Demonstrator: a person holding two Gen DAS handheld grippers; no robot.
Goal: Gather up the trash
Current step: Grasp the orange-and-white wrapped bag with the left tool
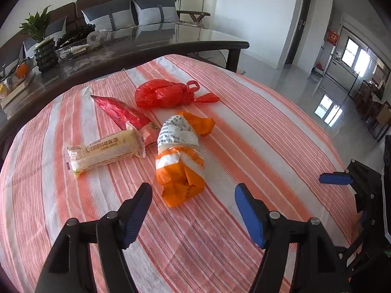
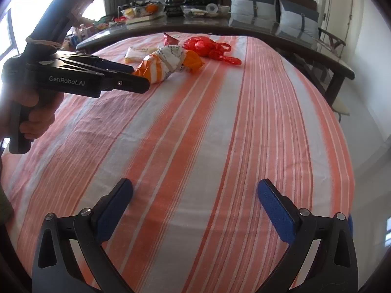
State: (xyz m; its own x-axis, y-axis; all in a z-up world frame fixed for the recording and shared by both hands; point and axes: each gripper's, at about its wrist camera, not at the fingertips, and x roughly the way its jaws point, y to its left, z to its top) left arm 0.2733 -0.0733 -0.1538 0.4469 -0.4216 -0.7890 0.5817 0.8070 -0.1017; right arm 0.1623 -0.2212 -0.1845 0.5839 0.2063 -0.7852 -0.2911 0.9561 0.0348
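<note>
Four pieces of trash are seen lying on an orange-and-white striped cloth (image 1: 244,127) that covers a table. In the left wrist view, an orange-and-white crumpled bag (image 1: 179,161) lies just beyond the left gripper (image 1: 193,195), at about twelve o'clock from its fingertips; nothing is held between the jaws, which stand apart and released, and the bag is not touched by either pad. A cream-coloured printed wrapper (image 1: 105,152) lies at about ten o'clock from the gripper, its far end touching a red foil wrapper (image 1: 124,112), which extends toward eleven o'clock. A knotted red plastic bag (image 1: 168,94) is set farther off at twelve o'clock, apart from the orange bag. The tip of the right gripper's blue pad (image 1: 334,178) is seen at three o'clock, at the frame edge. In the right wrist view, the right gripper (image 2: 195,190) is held over bare striped cloth with its jaws wide and released, nothing between them. The trash is grouped far off at about eleven to twelve o'clock, and the left gripper, held by a hand (image 2: 36,117), is seen at ten o'clock, pointing toward the orange bag. A dark glass-topped table (image 1: 171,39) with a potted plant (image 1: 36,26) stands behind the cloth.
</note>
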